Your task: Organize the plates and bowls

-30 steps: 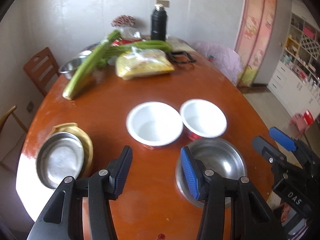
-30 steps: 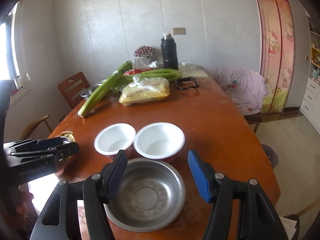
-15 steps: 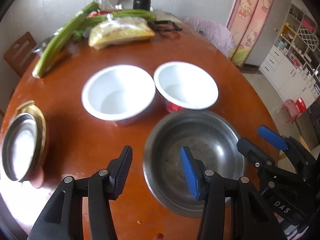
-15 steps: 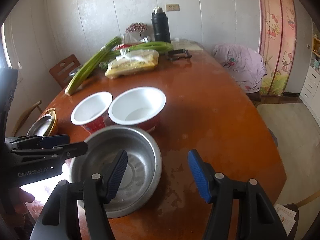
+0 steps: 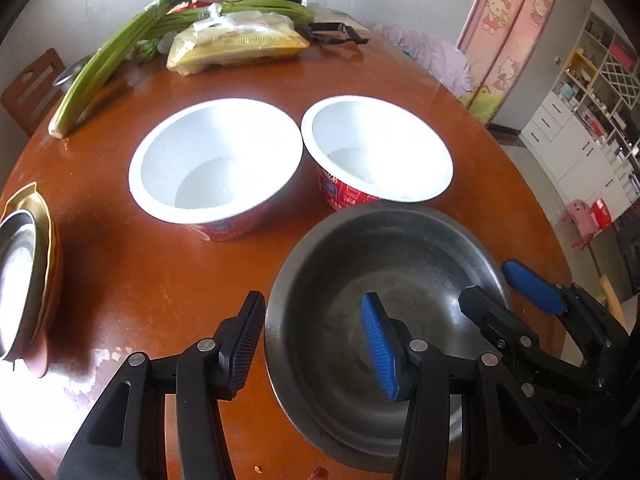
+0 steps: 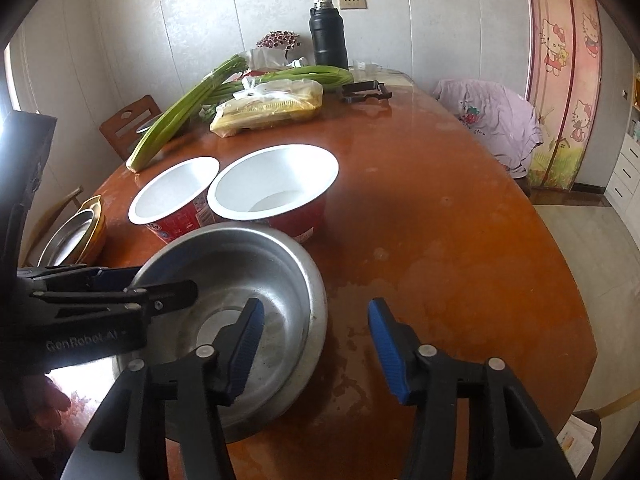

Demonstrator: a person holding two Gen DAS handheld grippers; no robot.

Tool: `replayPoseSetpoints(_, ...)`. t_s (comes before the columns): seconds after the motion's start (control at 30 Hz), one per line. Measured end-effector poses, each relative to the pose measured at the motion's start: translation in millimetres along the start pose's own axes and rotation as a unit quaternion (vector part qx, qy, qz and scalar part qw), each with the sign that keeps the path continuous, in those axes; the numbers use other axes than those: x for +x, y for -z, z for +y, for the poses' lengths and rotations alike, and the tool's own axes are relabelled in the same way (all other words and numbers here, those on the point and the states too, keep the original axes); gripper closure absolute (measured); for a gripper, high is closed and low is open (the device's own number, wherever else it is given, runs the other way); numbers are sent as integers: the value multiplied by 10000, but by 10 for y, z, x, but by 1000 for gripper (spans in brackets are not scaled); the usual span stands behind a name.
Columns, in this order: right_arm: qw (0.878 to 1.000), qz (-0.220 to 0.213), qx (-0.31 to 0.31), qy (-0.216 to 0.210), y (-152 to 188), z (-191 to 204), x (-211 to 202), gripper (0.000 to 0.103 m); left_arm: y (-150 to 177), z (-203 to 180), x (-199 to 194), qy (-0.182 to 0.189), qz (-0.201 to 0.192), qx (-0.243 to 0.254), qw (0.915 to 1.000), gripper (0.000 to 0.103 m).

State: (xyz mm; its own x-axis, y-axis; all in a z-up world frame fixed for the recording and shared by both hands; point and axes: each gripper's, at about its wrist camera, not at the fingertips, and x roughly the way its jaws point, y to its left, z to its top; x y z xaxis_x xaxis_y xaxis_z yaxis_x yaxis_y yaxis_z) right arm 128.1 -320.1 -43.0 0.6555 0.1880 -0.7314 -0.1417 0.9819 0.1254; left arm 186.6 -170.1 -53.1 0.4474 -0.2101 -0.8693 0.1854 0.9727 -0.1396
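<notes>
A steel bowl [image 5: 384, 280] [image 6: 240, 280] stands on the brown table near its front edge. My left gripper [image 5: 314, 340] [image 6: 160, 282] is open astride the bowl's left rim, one finger outside and one inside. My right gripper [image 6: 316, 344] [image 5: 504, 292] straddles the opposite rim. Its jaws are closing with the rim between them, and the pads are not on it. Behind the steel bowl, two white bowls with red outsides [image 5: 216, 168] [image 5: 376, 152] sit side by side. A steel plate [image 5: 16, 280] [image 6: 68, 236] rests on a gold plate [image 5: 48, 240] at the left edge.
At the far end of the table [image 6: 440, 240] lie long green stalks [image 5: 100, 68], a bag of yellow food [image 5: 240, 44], a black flask [image 6: 328, 36] and a black tool [image 6: 364, 92]. Wooden chairs [image 6: 132, 120] stand on the left. A cloth-draped chair [image 6: 492, 120] is on the right.
Both grippers have come down and closer to the steel bowl, so its rims now lie between their fingers. The right gripper's fingers stand a little closer together.
</notes>
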Motion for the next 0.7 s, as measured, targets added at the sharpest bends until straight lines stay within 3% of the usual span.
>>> replayPoseSetpoints(0.23, 9998, 79, -142, -119, 31, 159, 67, 62, -2, 1, 106, 107, 164, -19, 9998, 53)
replayPoseSetpoints(0.7, 9997, 60, -243, -49, 54, 289, 1, 62, 52, 62, 69, 141, 190, 28, 9997, 54)
